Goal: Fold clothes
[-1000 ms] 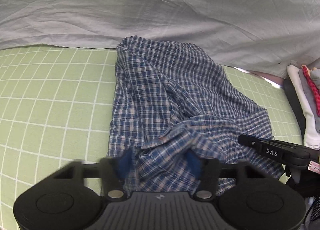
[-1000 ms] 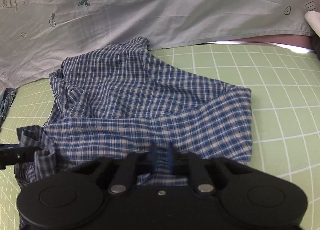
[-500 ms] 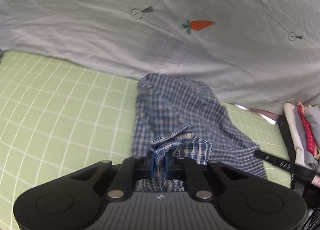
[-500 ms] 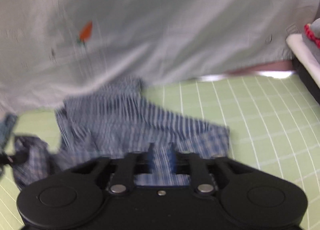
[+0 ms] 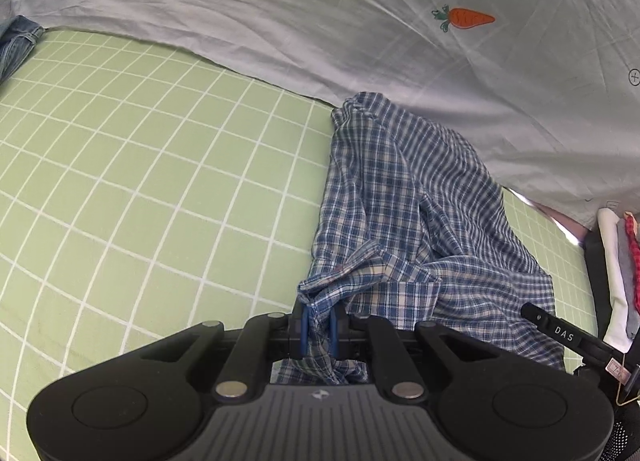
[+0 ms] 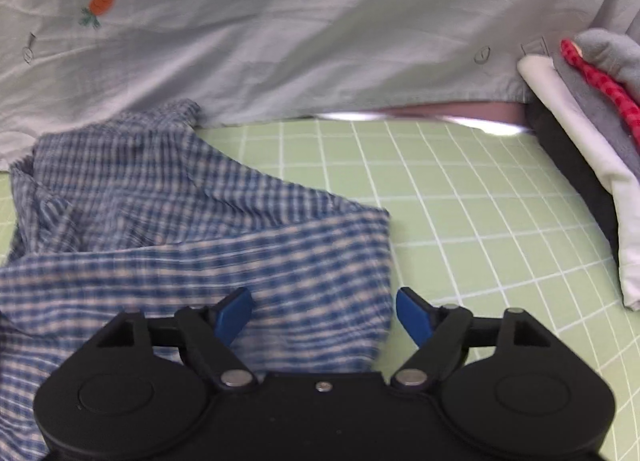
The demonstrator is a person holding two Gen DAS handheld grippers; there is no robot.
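Observation:
A blue and white checked shirt point(image 5: 404, 217) lies crumpled on the green gridded mat point(image 5: 140, 189). My left gripper point(image 5: 319, 323) is shut on a bunched edge of the shirt at its near left corner. In the right wrist view the same shirt point(image 6: 192, 237) spreads over the left half of the frame. My right gripper point(image 6: 324, 311) stands open just above the shirt's near right edge, with its blue fingertips point(image 6: 412, 313) wide apart and holding nothing. An arm of the right gripper point(image 5: 568, 337) shows at the lower right of the left wrist view.
A pale sheet with a carrot print point(image 5: 464, 19) covers the back. Folded clothes in white, grey and red point(image 6: 592, 109) are stacked at the right. Denim point(image 5: 16, 45) lies at the far left. Bare green mat point(image 6: 472, 213) stretches right of the shirt.
My right gripper has let go of the shirt and opened wide. My left gripper closed on the shirt's edge and pulled it left and towards the front.

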